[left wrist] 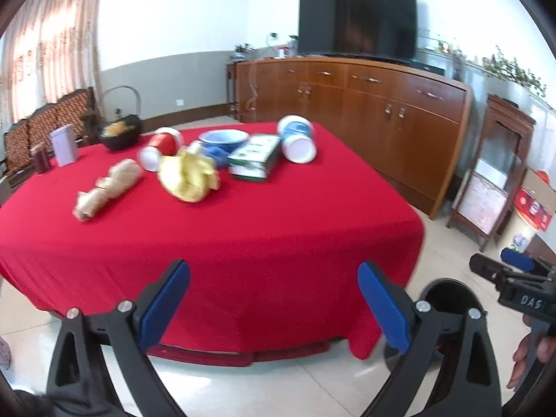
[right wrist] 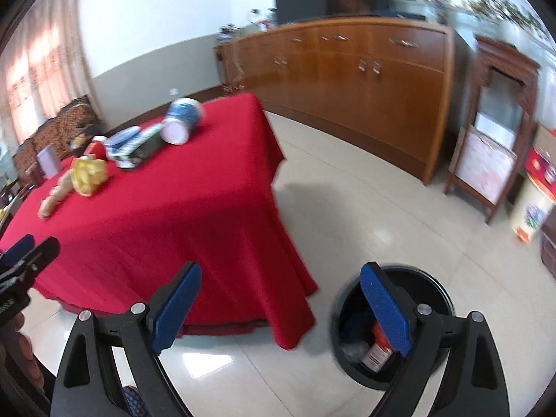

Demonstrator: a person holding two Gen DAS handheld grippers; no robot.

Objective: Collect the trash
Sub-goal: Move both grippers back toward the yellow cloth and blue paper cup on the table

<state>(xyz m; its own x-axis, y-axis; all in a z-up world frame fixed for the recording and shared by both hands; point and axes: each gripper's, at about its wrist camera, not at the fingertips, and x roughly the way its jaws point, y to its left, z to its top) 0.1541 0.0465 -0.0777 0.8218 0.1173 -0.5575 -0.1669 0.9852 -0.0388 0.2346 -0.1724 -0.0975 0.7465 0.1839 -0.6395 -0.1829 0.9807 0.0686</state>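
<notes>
Both grippers empty, jaws spread wide: left gripper (left wrist: 274,307) faces the red-clothed table (left wrist: 243,229), right gripper (right wrist: 290,307) hangs over the floor beside it. Black trash bin (right wrist: 434,286) sits on the tiles by the table corner, some rubbish already inside. Trash on the table: yellow crumpled wrapper (left wrist: 189,177), tan paper wad (left wrist: 109,186), red cup (left wrist: 161,147) and blue-white cup (left wrist: 297,137) tipped over, green-white box (left wrist: 255,154)

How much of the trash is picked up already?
Some is done: the round black bin on the floor already holds a red can. Both tongs, left and right, are open and empty. Still left on the red tablecloth: yellow crumpled wrapper, green-white carton, tipped cups.
</notes>
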